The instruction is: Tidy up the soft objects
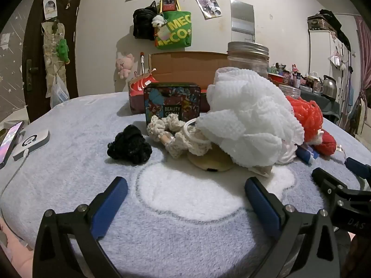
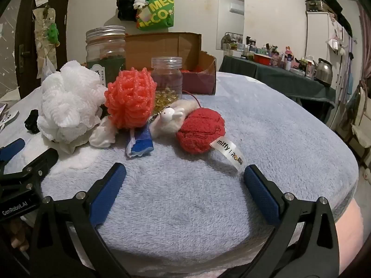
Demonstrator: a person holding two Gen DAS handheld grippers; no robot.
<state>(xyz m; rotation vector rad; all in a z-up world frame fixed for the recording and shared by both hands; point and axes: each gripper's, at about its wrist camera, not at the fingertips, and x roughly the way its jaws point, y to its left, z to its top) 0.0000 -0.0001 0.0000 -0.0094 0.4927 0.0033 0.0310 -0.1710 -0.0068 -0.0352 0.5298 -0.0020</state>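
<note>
Both grippers, left [image 1: 185, 190] and right [image 2: 184, 177], tilt down over the blanket [image 2: 266, 125], jaws wide open, empty. White pouf [image 1: 245, 120] ahead of left; red plush [image 2: 200, 131] ahead of right.

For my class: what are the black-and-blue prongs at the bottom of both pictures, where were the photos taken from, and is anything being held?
The prongs are the fingers of two handheld grippers; a person carries one in each hand. Each picture comes from a camera on one gripper. The left gripper faces a white bath puff, a black scrunchie and a tin. The right gripper faces a red plush ball and an orange puff. Everything lies on a blue blanket. Both grippers are open, holding nothing.
</note>
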